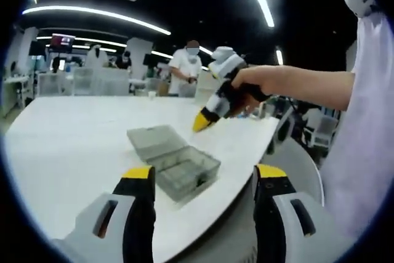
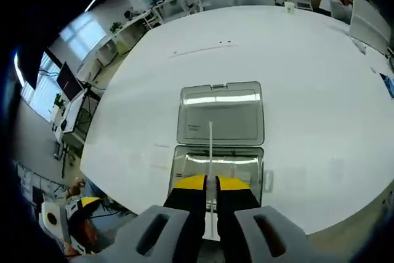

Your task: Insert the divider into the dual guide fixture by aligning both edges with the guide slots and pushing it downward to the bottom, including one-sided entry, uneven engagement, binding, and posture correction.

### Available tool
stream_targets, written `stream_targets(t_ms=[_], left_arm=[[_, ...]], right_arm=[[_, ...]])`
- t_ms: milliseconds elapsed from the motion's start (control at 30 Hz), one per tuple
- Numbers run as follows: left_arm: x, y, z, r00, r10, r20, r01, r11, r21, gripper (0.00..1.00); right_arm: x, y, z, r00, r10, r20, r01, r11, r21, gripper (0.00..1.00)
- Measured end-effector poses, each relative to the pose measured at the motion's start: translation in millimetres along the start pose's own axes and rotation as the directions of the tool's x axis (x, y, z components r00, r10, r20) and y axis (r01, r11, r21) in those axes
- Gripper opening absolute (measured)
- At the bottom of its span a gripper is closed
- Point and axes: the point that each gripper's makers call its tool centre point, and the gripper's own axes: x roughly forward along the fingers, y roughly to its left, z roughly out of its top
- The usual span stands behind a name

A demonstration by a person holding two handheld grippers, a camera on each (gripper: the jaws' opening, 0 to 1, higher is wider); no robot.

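- The left tongs (image 1: pixel 203 183) are hanging with their yellow-tipped jaws spread wide apart, nothing between them.
- The right tongs (image 2: pixel 210 184) are pinching their jaws nearly together.
- In the left gripper view, the person's hand (image 1: pixel 255 81) is gripping the right tongs' handle, the bare forearm reaching in from the right.

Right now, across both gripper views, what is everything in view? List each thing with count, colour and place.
Organizer box: one, clear grey plastic, lid open flat, near the table's edge.
Divider: one, thin, pale, edge-on, pinched in the right gripper over the box.
Table: one, white, rounded.
Background person: one, white top, standing beyond the table.
Ceiling light strips: several, white.
Left gripper: yellow-tipped black jaws, apart, holding nothing.
Right gripper: yellow-tipped jaws closed on the divider.
Person's hand: holding the right gripper above the table.
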Motion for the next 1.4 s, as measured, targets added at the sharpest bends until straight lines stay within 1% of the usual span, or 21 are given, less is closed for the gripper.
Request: stream_targets(t_ms=[300, 467, 667, 800, 900, 1100, 1200, 1267, 1400], left_arm=[[1, -3.4, -0.8, 1.000, -0.014, -0.017, 0.014, 1.000, -0.006, 0.62], [2, -7.5, -3.0, 0.999, -0.039, -0.038, 0.039, 0.999, 0.002, 0.62], [2, -10.3, -4.7, 0.997, -0.058, -0.051, 0.058, 0.998, 0.002, 0.62], [1, -11.3, -4.4, 0.997, -0.063, -0.051, 0.063, 0.998, 0.001, 0.62], [2, -11.1, -5.2, 0.996, -0.066, -0.055, 0.066, 0.998, -0.002, 0.62], [1, -11.9, -5.6, 0.996, -0.071, -0.060, 0.071, 0.997, -0.005, 0.62], [2, -12.7, -5.1, 0.996, -0.073, -0.059, 0.073, 0.997, -0.009, 0.62], [1, -12.6, -5.6, 0.995, -0.073, -0.062, 0.072, 0.997, -0.011, 0.61], [1, -12.4, -3.5, 0.996, -0.068, -0.052, 0.067, 0.998, -0.015, 0.61]], right_arm=[[11, -11, -4.3, 0.998, -0.027, -0.051, 0.029, 0.999, 0.031, 0.00], [16, -15, -8.4, 0.995, -0.055, -0.078, 0.059, 0.997, 0.050, 0.00], [23, -16, -14.9, 0.991, -0.079, -0.106, 0.086, 0.994, 0.063, 0.00], [29, -14, -17.2, 0.989, -0.082, -0.125, 0.091, 0.993, 0.071, 0.00], [31, -17, -22.4, 0.985, -0.103, -0.139, 0.113, 0.992, 0.061, 0.00], [32, -20, -27.1, 0.983, -0.104, -0.152, 0.116, 0.991, 0.073, 0.00], [35, -19, -27.3, 0.984, -0.092, -0.155, 0.105, 0.991, 0.081, 0.00], [37, -22, -29.5, 0.980, -0.113, -0.162, 0.124, 0.990, 0.062, 0.00], [40, -22, -29.0, 0.980, -0.111, -0.165, 0.123, 0.990, 0.063, 0.00]])
